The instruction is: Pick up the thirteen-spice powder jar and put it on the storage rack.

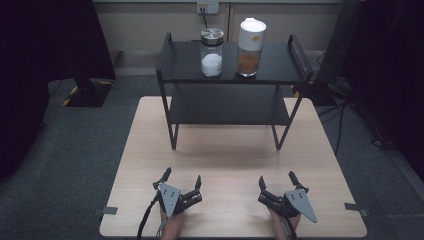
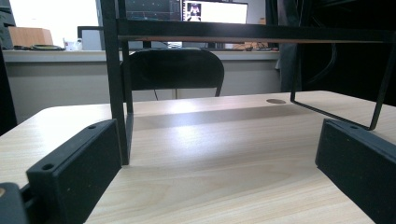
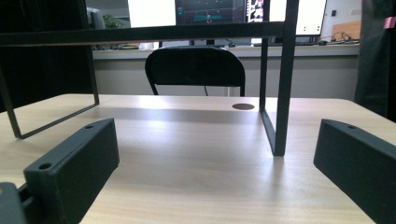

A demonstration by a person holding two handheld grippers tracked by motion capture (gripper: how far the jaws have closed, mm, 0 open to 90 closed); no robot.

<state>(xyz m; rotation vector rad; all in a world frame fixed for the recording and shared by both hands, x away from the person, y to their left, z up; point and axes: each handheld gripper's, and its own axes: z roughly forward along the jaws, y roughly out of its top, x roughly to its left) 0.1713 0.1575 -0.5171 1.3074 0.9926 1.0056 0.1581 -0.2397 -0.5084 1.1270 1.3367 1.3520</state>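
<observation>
Both grippers rest low at the near edge of the table [image 1: 150, 150], the left gripper [image 1: 181, 181] and the right gripper [image 1: 278, 180] each with its jaws spread wide and nothing between them; the left gripper view and the right gripper view both look out between two black jaws over bare wood. Beyond them, towards the far side of the table, stands a black rack [image 1: 168, 75] with two shelves, and on its top shelf sit two jars side by side, close but not touching. The jar with the metal lid [image 1: 212, 52] holds something white in its lower part; the jar with the white lid [image 1: 249, 47], to its right, is taller and holds something brown. Both look like clear glass, so I would judge them stiff, smooth and likely slippery under hard jaws, and breakable if knocked off the shelf. Neither is full, so neither should be very heavy, though the tall one may tip more easily. The sound place to grip seems the straight body below the lid, jaws square across the middle, not the lid itself, which might turn or lift off.
</observation>
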